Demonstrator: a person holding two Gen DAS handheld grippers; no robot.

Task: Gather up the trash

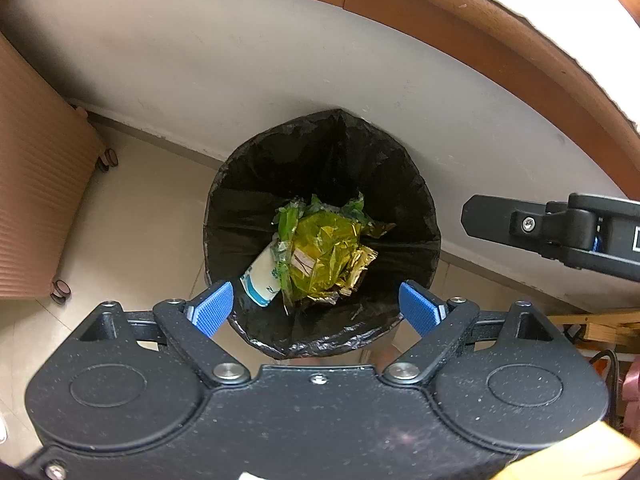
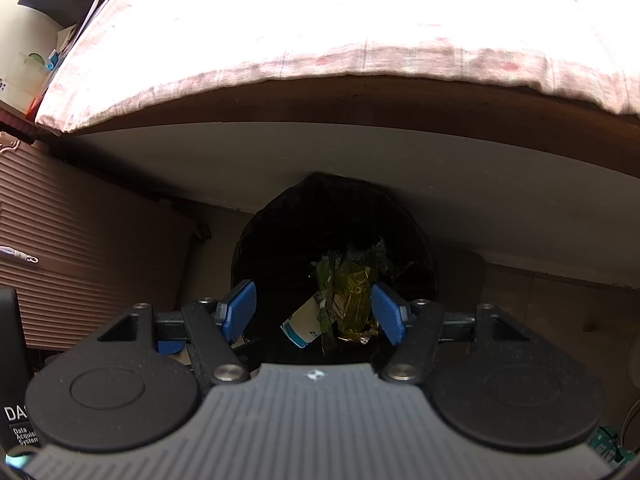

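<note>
While both point down over the black-lined trash bin (image 1: pixel 320 184), the left tongs (image 1: pixel 316 308) and right tongs (image 2: pixel 314 312) stand apart, gripping nothing. Inside the bin lie a white paper cup (image 1: pixel 262 276) and crumpled yellow-green wrappers (image 1: pixel 324 256); beside the bin stands a ribbed pink suitcase (image 1: pixel 36 200).

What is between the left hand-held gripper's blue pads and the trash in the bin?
Nothing: in the left wrist view the left hand-held gripper hangs open above the bin, only air down to the wrappers and cup.

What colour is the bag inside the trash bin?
Black. The bin liner shows best in the left wrist view.
</note>
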